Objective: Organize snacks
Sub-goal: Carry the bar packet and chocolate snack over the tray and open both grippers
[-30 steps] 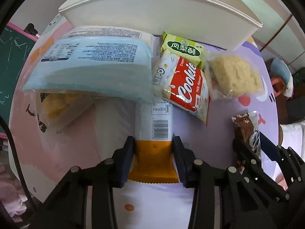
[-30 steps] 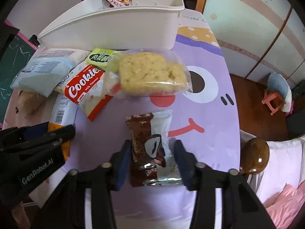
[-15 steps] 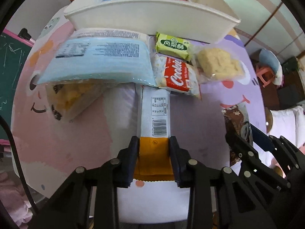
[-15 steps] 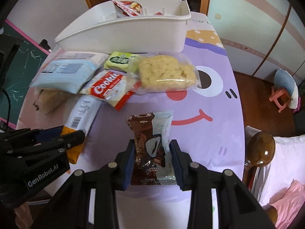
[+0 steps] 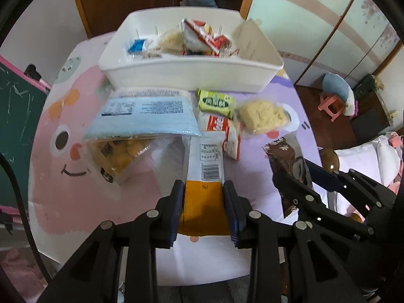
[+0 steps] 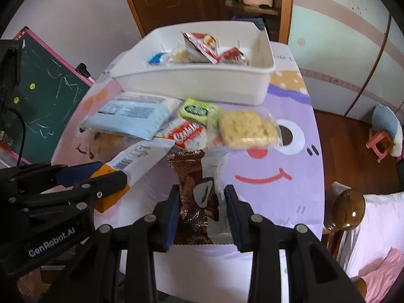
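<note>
My left gripper (image 5: 203, 192) is shut on a long white and orange snack packet (image 5: 204, 174), held above the table; it also shows in the right wrist view (image 6: 131, 161). My right gripper (image 6: 202, 197) is shut on a brown and white chocolate snack packet (image 6: 199, 176), also lifted, which also shows in the left wrist view (image 5: 282, 159). A white bin (image 5: 189, 75) with several snacks inside stands at the far side of the table; it also shows in the right wrist view (image 6: 202, 83).
On the cartoon tablecloth (image 6: 265, 189) before the bin lie a pale blue packet (image 5: 146, 116), a green packet (image 5: 214, 102), a red Cookie packet (image 6: 186, 133), a clear pack of yellow biscuits (image 6: 246, 130) and a clear bag of orange snacks (image 5: 118, 156). A chalkboard (image 6: 48, 96) stands left.
Both grippers have risen and pulled back with their packets, lifting them off the table. The inside of the bin has come into view.
</note>
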Action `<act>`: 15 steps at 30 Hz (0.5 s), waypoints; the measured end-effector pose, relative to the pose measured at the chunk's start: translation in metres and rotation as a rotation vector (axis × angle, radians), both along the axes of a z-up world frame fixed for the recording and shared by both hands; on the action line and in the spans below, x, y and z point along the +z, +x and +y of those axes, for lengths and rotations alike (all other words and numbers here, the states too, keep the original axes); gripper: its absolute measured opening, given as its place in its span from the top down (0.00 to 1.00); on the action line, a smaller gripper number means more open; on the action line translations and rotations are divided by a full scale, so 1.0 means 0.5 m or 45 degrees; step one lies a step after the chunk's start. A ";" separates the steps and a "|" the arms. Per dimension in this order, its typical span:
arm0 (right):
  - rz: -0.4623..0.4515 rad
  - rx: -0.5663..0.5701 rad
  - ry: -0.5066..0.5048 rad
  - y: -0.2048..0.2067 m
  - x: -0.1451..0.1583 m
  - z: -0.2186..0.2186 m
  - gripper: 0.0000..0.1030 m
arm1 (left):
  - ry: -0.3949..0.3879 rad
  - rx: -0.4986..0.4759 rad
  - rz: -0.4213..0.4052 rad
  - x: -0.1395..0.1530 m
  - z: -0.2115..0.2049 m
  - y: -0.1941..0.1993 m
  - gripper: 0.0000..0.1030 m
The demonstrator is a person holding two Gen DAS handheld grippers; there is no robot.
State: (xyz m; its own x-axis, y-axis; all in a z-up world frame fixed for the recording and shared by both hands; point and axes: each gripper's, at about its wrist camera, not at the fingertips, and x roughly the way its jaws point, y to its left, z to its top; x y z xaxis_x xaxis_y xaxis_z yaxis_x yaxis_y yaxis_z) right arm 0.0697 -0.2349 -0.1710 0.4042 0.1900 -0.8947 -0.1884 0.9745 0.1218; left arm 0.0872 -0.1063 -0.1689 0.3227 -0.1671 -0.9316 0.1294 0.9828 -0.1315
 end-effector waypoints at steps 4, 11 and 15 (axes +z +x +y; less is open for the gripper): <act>-0.039 0.019 0.019 0.007 0.035 0.014 0.66 | -0.008 -0.031 -0.067 0.044 0.006 0.003 0.71; -0.119 0.016 0.057 0.026 0.102 0.026 0.67 | -0.044 -0.076 -0.201 0.133 0.015 0.007 0.71; -0.176 0.006 0.067 0.042 0.143 0.028 0.67 | -0.071 -0.078 -0.286 0.187 0.027 0.021 0.71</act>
